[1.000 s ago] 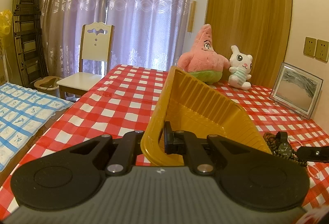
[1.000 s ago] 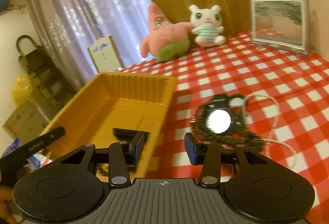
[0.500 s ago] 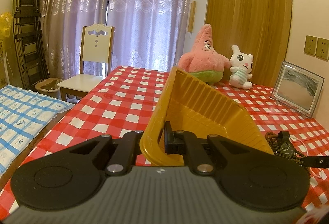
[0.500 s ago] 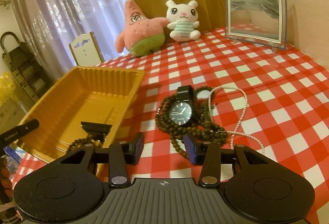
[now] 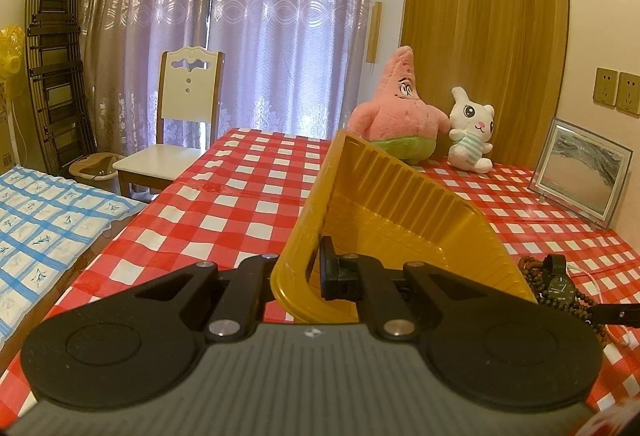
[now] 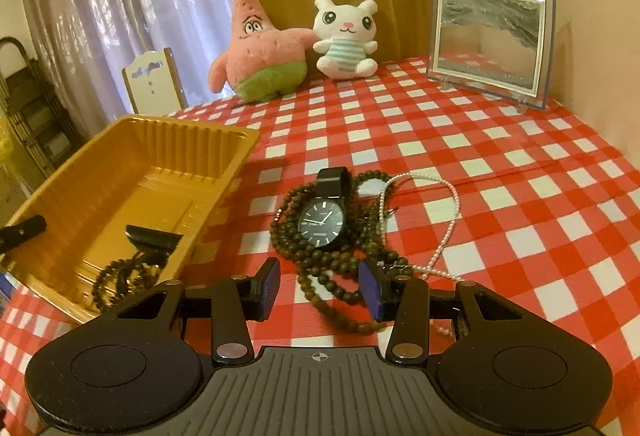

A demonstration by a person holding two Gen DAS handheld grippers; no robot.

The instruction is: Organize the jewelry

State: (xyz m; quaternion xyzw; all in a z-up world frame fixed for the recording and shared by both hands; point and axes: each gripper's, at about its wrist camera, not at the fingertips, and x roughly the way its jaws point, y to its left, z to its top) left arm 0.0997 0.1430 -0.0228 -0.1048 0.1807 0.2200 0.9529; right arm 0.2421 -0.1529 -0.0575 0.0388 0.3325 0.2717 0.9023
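Two tongs at work: the left tongs [image 5: 314,272] are clenched on the yellow tray's [image 6: 132,172] rim, tilting it; the right tongs [image 6: 318,286] hover released over the wooden beads [image 6: 320,268] and watch [image 6: 322,222] on the counter [image 6: 500,164]. Likely next: close on the bead strand.

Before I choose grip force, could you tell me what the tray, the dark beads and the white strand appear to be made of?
Tray: thin moulded plastic, glossy, ribbed walls.
Dark beads: probably wood, brown, dull sheen.
White strand: pearl-like beads, probably imitation; tiny, pale and shiny.
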